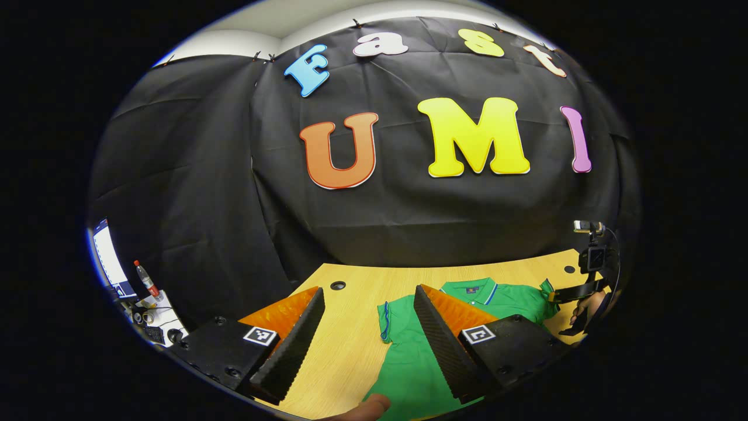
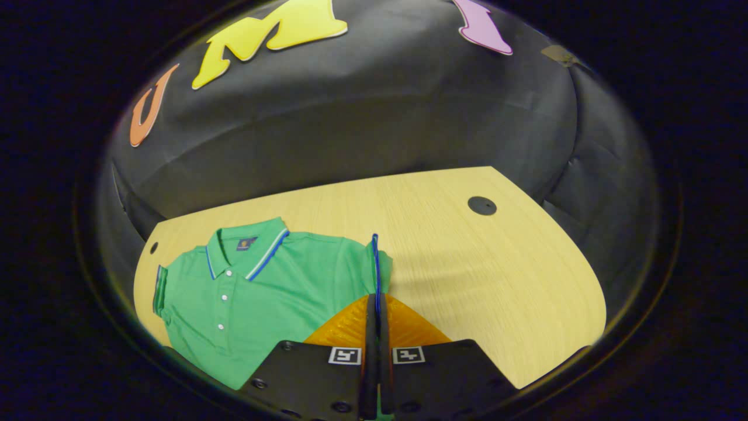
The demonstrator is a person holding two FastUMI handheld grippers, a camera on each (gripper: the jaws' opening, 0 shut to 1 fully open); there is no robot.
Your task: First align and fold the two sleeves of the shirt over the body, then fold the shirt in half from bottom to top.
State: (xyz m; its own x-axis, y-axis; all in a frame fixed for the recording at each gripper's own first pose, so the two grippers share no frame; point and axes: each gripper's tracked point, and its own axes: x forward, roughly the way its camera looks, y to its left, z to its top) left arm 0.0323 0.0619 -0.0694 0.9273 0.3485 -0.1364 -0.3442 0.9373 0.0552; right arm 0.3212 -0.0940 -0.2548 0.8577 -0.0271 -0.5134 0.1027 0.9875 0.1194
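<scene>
Over the wooden table point(image 2: 497, 275): right gripper point(image 2: 374, 310) jaws clamped on shirt point(image 2: 263, 286) sleeve point(image 2: 375, 263), left gripper point(image 1: 368, 310) jaws agape.

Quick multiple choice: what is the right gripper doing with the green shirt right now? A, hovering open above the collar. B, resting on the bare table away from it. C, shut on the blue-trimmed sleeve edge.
C: in the right gripper view the right gripper is closed on the shirt's sleeve edge.

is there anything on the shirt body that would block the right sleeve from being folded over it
Nothing visible does. The right gripper is shut on the sleeve, and the green shirt body beside it lies flat and bare on the table.
</scene>
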